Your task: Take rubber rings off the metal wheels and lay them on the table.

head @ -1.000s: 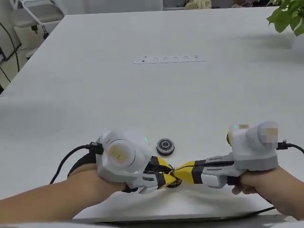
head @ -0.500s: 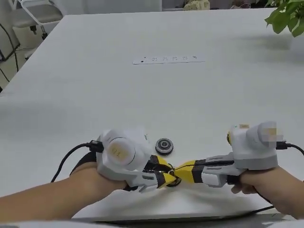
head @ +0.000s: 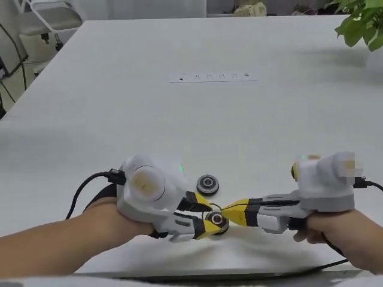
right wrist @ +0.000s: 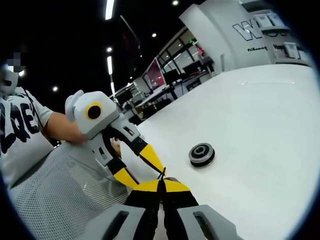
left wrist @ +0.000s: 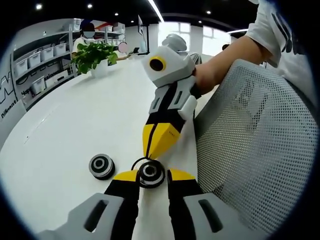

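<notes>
My left gripper is shut on a metal wheel just above the table's near edge. In the left gripper view the wheel sits between the yellow fingertips, and a thin black rubber ring loops off its top. From the right, my right gripper meets it tip to tip, jaws shut on that ring. A second metal wheel with its ring on lies flat on the table just beyond the grippers, also seen as the wheel in the right gripper view.
The white table stretches far ahead, with a white power strip at mid-depth. A potted plant stands at the far right corner. A chair stands beyond the far left. A mesh chair back is close behind the grippers.
The left gripper has rolled and shifted slightly, so the held wheel now shows plainly between its jaws. The right gripper stays at the wheel. The loose wheel has not moved.
</notes>
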`<state>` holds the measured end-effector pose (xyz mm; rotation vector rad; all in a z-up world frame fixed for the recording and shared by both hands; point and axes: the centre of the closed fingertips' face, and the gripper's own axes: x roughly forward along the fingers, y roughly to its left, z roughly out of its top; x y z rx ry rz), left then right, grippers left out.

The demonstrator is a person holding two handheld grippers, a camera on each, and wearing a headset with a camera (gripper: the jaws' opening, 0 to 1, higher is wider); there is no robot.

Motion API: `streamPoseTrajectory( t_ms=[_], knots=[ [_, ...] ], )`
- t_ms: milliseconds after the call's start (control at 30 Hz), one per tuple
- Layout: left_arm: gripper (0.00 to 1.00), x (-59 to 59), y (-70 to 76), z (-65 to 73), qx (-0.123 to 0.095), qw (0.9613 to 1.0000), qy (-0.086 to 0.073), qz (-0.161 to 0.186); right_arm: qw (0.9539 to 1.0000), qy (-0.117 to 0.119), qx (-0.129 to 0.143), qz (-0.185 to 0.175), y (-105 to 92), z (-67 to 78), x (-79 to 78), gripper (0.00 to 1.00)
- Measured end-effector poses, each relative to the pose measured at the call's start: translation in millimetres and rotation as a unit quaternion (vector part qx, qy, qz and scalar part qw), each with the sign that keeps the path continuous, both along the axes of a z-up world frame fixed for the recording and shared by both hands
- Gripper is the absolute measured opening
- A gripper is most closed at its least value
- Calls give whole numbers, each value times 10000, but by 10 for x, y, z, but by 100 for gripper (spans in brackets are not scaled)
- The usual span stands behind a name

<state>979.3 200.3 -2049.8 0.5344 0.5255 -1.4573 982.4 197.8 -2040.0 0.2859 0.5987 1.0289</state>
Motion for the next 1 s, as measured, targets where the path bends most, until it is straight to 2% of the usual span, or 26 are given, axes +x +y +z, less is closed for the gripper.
streamPoseTrajectory(
  t_ms=[400,500,667,767,933,1000],
  knots=[
    [28,-40,95,164,-83,9999,70,51,9999,-47,95,-24,10,150,-19,0],
    [31,-45,123,222,-155,9997,130,123,9999,-70,92,17,17,194,-24,0],
    [35,-41,207,333,-266,9993,116,236,9998,-97,151,40,25,287,-4,0],
    [39,-33,244,416,-369,9985,190,353,9998,-130,162,69,40,335,3,0],
    [44,-13,298,548,-511,9975,160,460,9997,-157,132,140,52,364,16,0],
    [46,-3,338,577,-511,9975,70,479,9997,-165,99,172,54,369,26,0]
  ],
)
